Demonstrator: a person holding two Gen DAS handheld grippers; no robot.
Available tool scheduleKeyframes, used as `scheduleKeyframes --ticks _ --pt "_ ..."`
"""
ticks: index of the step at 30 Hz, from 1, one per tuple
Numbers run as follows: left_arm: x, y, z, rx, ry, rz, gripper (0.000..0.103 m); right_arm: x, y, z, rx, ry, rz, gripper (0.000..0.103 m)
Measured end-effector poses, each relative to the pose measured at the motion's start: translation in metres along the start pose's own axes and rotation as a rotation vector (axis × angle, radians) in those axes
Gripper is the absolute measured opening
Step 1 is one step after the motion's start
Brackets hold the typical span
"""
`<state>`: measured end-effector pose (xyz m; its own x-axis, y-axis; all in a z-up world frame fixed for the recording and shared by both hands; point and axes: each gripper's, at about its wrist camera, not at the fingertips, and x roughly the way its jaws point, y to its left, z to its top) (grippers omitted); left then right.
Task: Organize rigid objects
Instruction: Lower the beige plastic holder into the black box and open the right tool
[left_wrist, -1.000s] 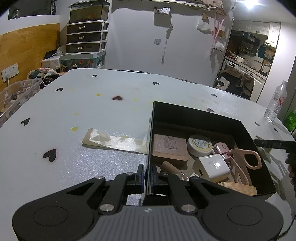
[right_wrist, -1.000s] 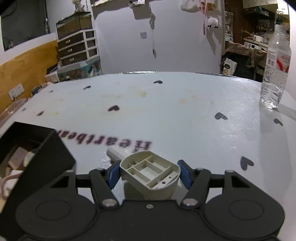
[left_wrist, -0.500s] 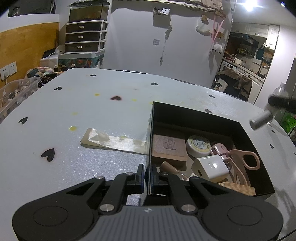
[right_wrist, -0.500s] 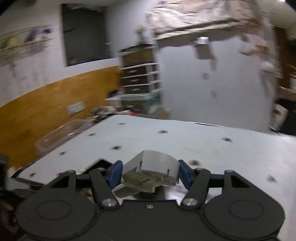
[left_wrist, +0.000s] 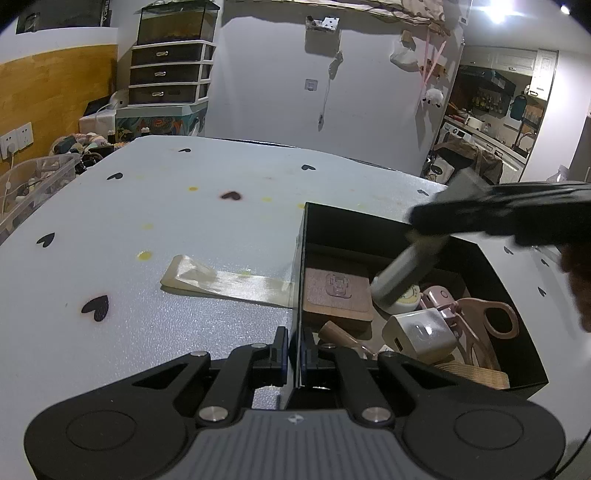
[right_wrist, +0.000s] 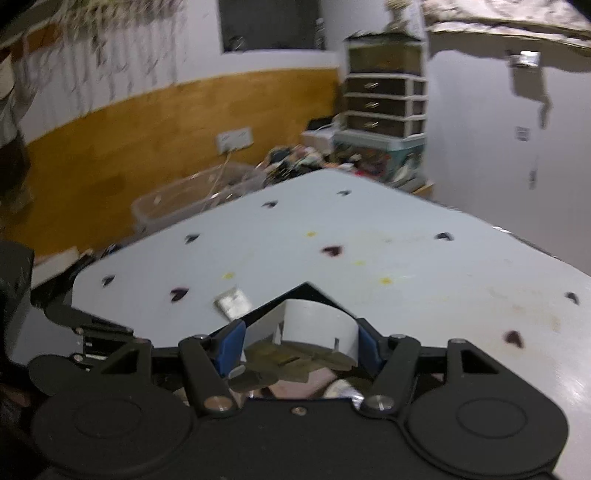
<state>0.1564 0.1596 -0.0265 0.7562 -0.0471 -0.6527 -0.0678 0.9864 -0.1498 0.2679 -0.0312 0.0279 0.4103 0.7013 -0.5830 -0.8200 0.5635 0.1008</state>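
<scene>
Two hand-held grippers work at a black box (left_wrist: 491, 258) on a pale table (left_wrist: 184, 221) dotted with dark hearts. The left gripper (left_wrist: 294, 347) is clamped tight on the box's near wall. The right gripper (right_wrist: 297, 349) grips a grey plastic piece (right_wrist: 317, 325) between its blue pads (right_wrist: 231, 345), held above the open box. Inside the box lie a brown coaster (left_wrist: 336, 295), a white charger (left_wrist: 421, 334) and pink scissors (left_wrist: 484, 321). A strip of clear tape (left_wrist: 225, 282) lies on the table beside the box.
</scene>
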Motion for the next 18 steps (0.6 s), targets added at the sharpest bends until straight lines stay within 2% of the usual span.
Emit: scheduleKeyframes --ticks 3,7,12,15,16,18 --pt "0.0 0.0 0.0 0.003 0.002 0.001 0.006 0.014 0.006 -0.001 -0.07 0.029 0.03 0.065" --pt "0.0 0.0 0.0 0.002 0.001 -0.001 0.006 0.029 0.009 -0.012 -0.159 0.133 0.041 0.065" --pt "0.0 0.0 0.0 0.003 -0.001 0.0 0.006 0.034 0.005 -0.024 -0.21 0.241 0.008 0.065" --pt "0.0 0.0 0.0 0.002 -0.001 -0.001 0.006 0.032 -0.001 -0.026 -0.215 0.247 -0.034 0.065" --pt "0.0 0.0 0.0 0.002 0.0 -0.001 0.006 0.032 -0.002 -0.025 -0.21 0.248 -0.045 0.067" --pt "0.0 0.0 0.0 0.003 0.0 -0.001 0.006 0.032 -0.004 -0.025 -0.209 0.248 -0.104 0.09"
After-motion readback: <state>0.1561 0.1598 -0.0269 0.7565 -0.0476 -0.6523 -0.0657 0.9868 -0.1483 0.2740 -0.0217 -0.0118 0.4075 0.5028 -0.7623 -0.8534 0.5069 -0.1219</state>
